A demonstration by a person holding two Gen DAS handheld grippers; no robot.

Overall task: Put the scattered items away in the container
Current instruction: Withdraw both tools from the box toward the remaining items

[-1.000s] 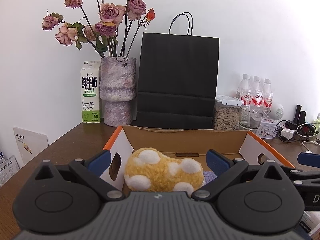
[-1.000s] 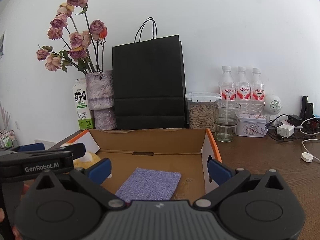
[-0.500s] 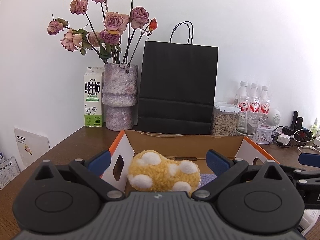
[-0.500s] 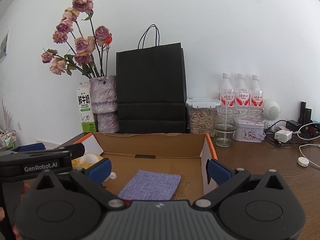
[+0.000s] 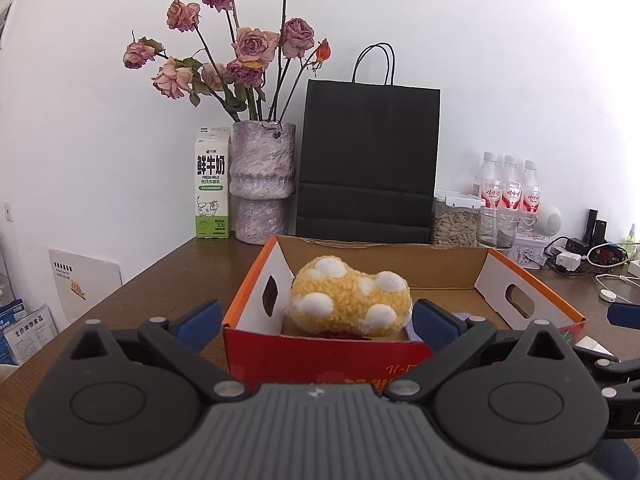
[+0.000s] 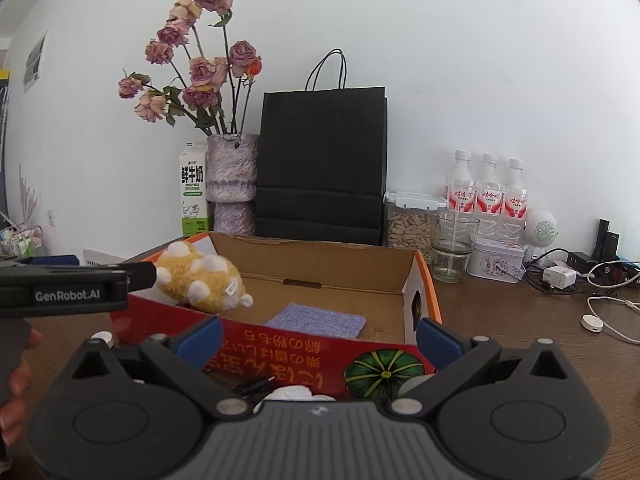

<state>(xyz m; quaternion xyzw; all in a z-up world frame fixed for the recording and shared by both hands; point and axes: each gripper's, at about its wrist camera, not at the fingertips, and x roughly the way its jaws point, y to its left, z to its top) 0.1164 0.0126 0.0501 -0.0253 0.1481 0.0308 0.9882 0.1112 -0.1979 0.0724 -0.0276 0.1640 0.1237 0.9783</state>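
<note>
A yellow plush toy with white spots (image 5: pixel 350 298) lies inside the open cardboard box (image 5: pixel 324 354) at its left end; it also shows in the right wrist view (image 6: pixel 200 280). A purple cloth (image 6: pixel 316 320) lies flat on the box floor. My left gripper (image 5: pixel 316 320) is open and empty, just in front of the box's near wall. My right gripper (image 6: pixel 320 334) is open and empty, in front of the box (image 6: pixel 428 292). A white item and a thin black item (image 6: pixel 256 386) lie on the table under the right gripper, partly hidden.
Behind the box stand a milk carton (image 5: pixel 212 184), a vase of dried roses (image 5: pixel 262 184), a black paper bag (image 5: pixel 368 164), a seed jar (image 5: pixel 456 220), a glass (image 6: pixel 454 246) and water bottles (image 6: pixel 488 192). Cables and chargers (image 6: pixel 580 276) lie at the right.
Both grippers have pulled back and up from the box, so its red front wall is now in view. The plush toy stays lying in the box, clear of the left fingers.
</note>
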